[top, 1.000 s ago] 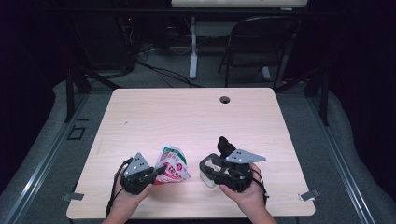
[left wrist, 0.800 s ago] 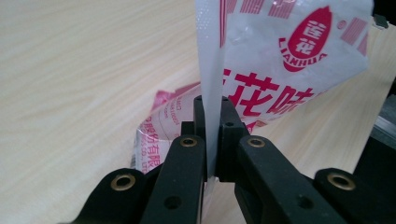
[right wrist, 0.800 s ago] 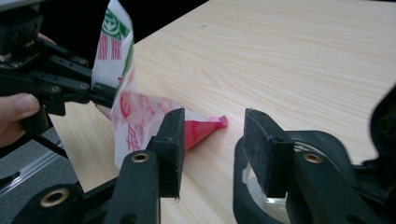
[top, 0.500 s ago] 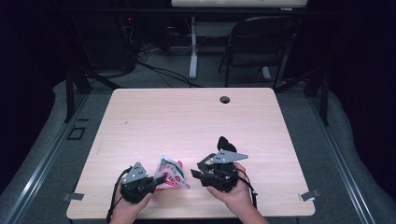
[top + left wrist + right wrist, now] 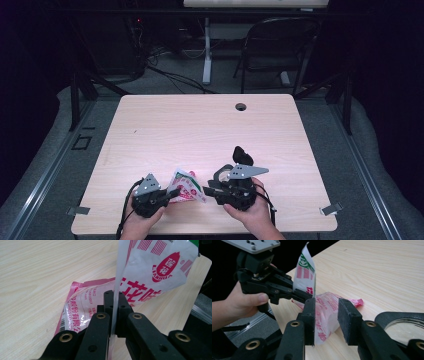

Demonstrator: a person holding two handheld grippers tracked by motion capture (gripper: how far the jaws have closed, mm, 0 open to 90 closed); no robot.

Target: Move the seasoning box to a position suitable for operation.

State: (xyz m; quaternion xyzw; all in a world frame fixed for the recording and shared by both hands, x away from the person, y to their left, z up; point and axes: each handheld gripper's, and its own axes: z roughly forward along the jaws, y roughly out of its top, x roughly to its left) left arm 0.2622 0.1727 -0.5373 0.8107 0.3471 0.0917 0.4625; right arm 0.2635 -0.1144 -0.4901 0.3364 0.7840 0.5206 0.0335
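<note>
A white plastic bag (image 5: 186,186) with red print lies near the table's front edge, one end lifted. My left gripper (image 5: 172,192) is shut on the lifted edge of the bag (image 5: 155,272); in the left gripper view the film runs up between the closed gripper (image 5: 113,293). My right gripper (image 5: 206,190) faces it from the right and stands open. In the right gripper view the bag (image 5: 324,312) hangs inside the gripper (image 5: 327,302), its edge against the left pad, the right pad apart from it. The left gripper (image 5: 304,296) shows just beyond.
A black ring-shaped object (image 5: 402,317) lies on the table (image 5: 200,130) right beside my right gripper. A cable hole (image 5: 241,106) sits near the far edge. A folding chair (image 5: 280,45) and a desk leg stand beyond the table.
Both grippers and the bag have shifted toward the table's front edge. The right gripper has closed in on the bag from the right, and the bag's edge now sits between its jaws.
</note>
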